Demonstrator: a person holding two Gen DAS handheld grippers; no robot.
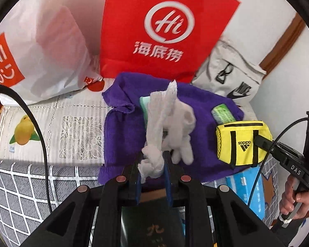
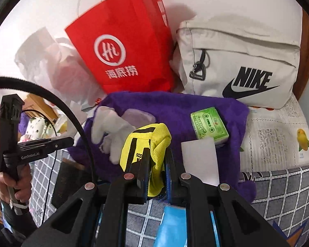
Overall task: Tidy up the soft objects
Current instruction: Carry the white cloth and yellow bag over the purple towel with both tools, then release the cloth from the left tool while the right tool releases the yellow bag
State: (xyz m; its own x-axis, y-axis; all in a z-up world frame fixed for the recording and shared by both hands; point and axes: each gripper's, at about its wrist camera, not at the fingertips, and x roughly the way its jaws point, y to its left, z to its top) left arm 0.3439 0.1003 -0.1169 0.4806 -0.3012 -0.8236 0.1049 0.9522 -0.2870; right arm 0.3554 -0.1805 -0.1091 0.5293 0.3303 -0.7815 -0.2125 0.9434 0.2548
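My left gripper [image 1: 153, 160] is shut on a white glove [image 1: 166, 123], pinching its bunched cuff and holding it above a purple towel [image 1: 123, 135]. The glove also shows in the right wrist view [image 2: 113, 129]. My right gripper [image 2: 156, 158] is shut on a small yellow Adidas pouch [image 2: 150, 150], held over the same towel [image 2: 216, 111]; the pouch shows at the right of the left wrist view [image 1: 243, 142]. A green cassette-print block [image 2: 209, 123] lies on the towel.
A red paper bag [image 1: 160, 28] stands behind the towel, with a white plastic bag [image 1: 41, 47] to its left and a beige Nike bag [image 2: 241, 65] to its right. A lace cloth with fruit prints [image 1: 68, 127] covers the surface. A blue box [image 1: 251, 189] lies under the pouch.
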